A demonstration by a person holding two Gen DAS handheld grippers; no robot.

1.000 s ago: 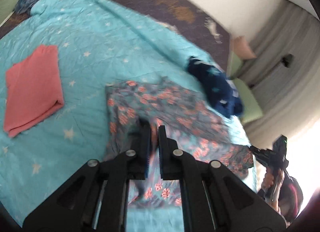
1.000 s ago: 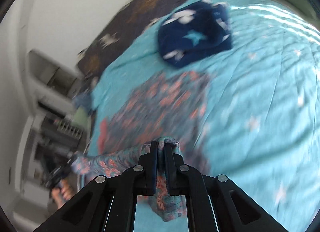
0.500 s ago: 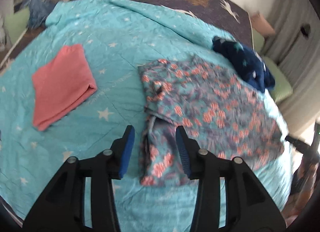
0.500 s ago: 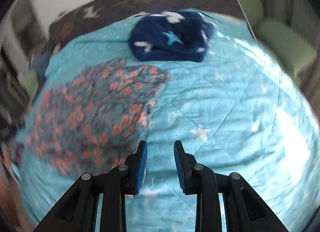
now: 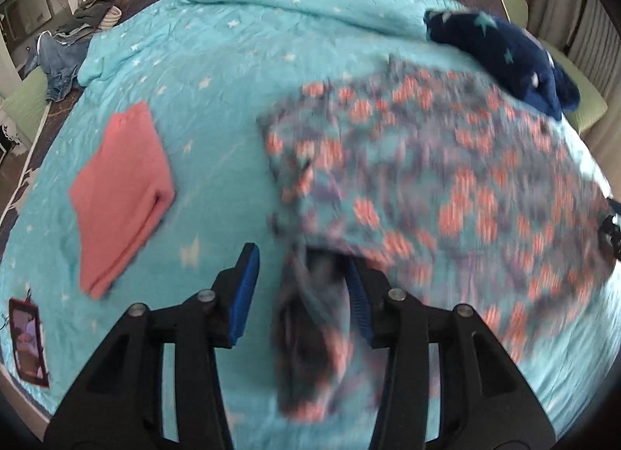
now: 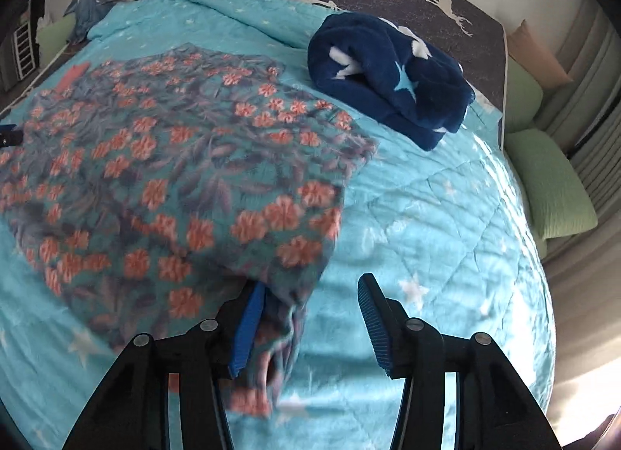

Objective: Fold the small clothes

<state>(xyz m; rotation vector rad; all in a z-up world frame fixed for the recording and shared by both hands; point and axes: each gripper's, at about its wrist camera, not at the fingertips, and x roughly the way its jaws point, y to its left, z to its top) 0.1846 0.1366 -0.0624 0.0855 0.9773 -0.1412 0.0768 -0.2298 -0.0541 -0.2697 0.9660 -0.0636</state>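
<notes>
Spreading across the right half of the left wrist view, the floral garment [image 5: 446, 194] lies flat on the turquoise quilt [image 5: 217, 73], seemingly laid out so a fold can be made. Left gripper [image 5: 300, 291] stands with jaws apart, one loose corner of the cloth between them, unpinched. Right gripper [image 6: 310, 326], low centre of its view, has jaws that have just been opening; the garment's other near corner droops against the left pad, not clamped. Counting cloth items: one floral garment, one folded pink piece [image 5: 120, 194] at mid-left, likely finished and set aside, one dark blue starred bundle [image 6: 392, 73] at upper right, probably waiting. Two grippers, both released.
</notes>
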